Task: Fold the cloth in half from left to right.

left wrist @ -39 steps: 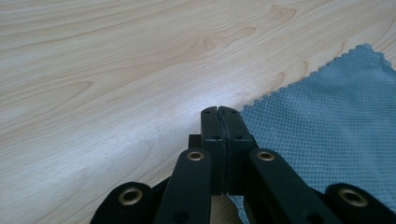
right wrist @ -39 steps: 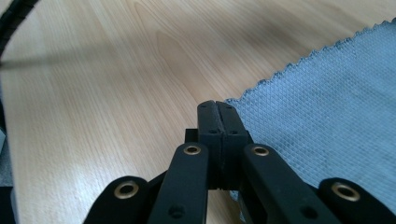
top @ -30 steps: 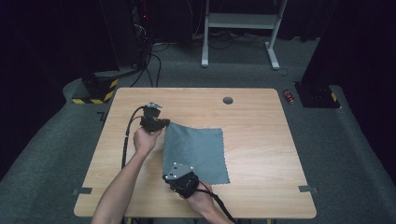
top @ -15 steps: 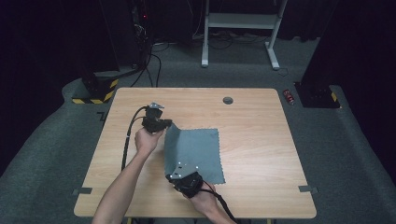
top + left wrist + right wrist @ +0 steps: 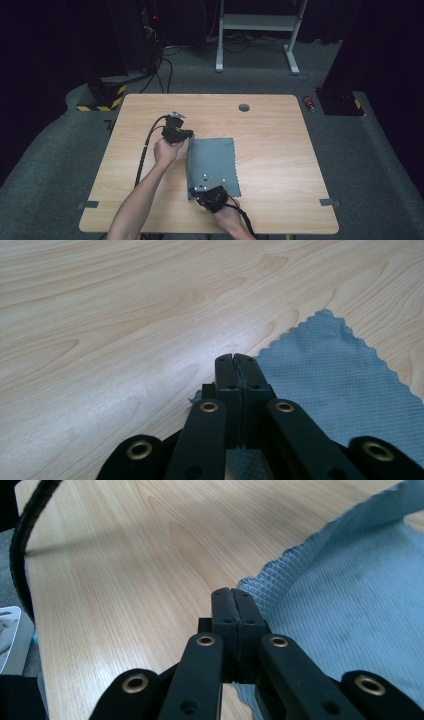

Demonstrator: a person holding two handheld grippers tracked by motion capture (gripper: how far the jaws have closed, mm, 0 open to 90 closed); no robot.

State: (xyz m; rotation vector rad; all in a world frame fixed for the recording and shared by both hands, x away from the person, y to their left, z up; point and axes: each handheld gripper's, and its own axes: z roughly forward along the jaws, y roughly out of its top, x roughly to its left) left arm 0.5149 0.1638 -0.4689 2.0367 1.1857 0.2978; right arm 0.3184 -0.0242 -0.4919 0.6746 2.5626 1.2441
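Since a second ago the grey scallop-edged microfibre cloth (image 5: 213, 166) has narrowed as I carry its left edge rightward. My left gripper (image 5: 188, 136) and right gripper (image 5: 199, 192) each clamp a corner between closed fingers, folding it flat.

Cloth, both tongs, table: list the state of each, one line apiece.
Grey cloth: lying on the table, its left edge lifted and folding over toward the right.
Left tongs: shut on the grey cloth at its far left corner.
Right tongs: shut on the grey cloth at its near left corner.
Wooden table: bare apart from the cloth.
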